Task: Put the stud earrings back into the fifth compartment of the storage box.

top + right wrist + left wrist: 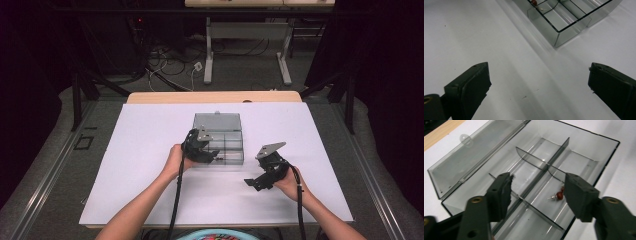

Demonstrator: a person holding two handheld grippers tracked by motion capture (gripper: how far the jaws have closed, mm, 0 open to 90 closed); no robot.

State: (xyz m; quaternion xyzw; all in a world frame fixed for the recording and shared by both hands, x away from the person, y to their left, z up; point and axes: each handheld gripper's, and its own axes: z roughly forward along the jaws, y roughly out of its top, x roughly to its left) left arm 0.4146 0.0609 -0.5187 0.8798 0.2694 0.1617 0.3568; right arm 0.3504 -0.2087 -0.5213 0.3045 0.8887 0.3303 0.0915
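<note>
A dark room with cables on the floor and a second desk at the top of the high view surrounds a table (150, 97) covered by a white sheet (140, 170). Near the middle of the frame sits a clear grey plastic box (220, 137) with its lid (217, 120) folded back flat toward the top of the frame.

The left tongs (216, 157), held by the left hand (175, 160), hang over the lower left part of the box. In the left gripper view these tongs (537, 192) stand released, jaws wide apart, grasping nothing; the box (586, 152) fills the frame behind them, its thin dividers (536, 161) cutting it into compartments. A small red bead on a metal pin (558, 195) lies on the floor of one compartment, right of centre in that frame, just beside the right-hand jaw; whether the jaw touches it cannot be told.

The right tongs (252, 183), held by the right hand (290, 182), sit lower right of the box, apart from it, over bare sheet. In the right gripper view these tongs (539, 82) are released too, jaws very wide, empty. A corner of the box (559, 37) shows at the top of that frame, with the red bead (534, 2) at the top edge.
</note>
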